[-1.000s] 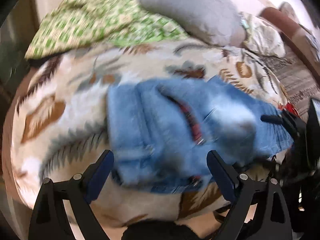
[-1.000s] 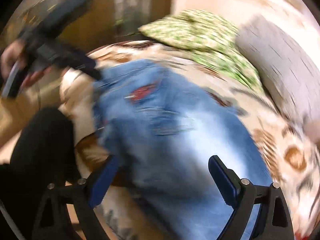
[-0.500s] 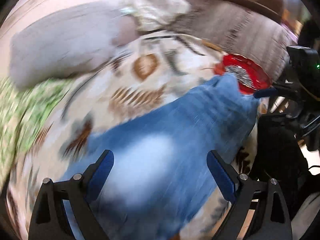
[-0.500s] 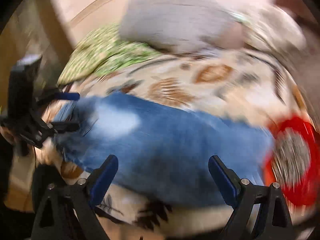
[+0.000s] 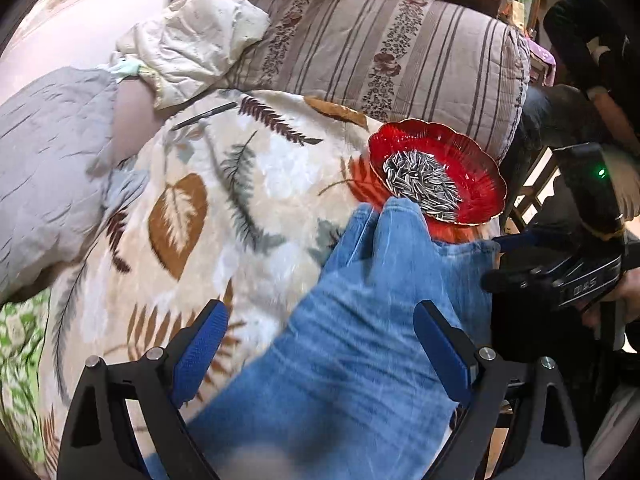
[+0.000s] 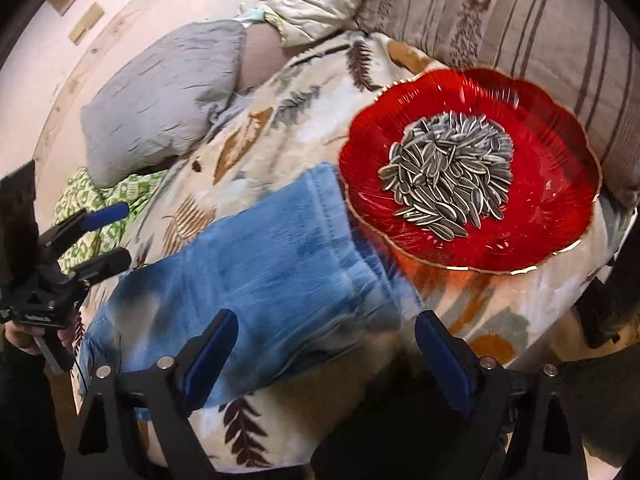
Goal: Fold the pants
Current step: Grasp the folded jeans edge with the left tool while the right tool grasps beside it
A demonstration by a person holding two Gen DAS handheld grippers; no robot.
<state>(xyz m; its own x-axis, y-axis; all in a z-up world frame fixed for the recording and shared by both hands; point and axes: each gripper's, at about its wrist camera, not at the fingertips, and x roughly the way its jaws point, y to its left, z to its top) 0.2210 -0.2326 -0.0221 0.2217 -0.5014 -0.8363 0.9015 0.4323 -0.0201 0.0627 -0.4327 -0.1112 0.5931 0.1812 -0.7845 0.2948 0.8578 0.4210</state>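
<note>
Left gripper (image 5: 320,352) jaws spread wide; right gripper (image 6: 326,354) jaws likewise wide, both empty.

The right claw (image 5: 498,262) body reads "DAS".

Both views have swung from the jeans' (image 6: 280,264) waist to their hem beside the red dish (image 6: 472,168).
</note>
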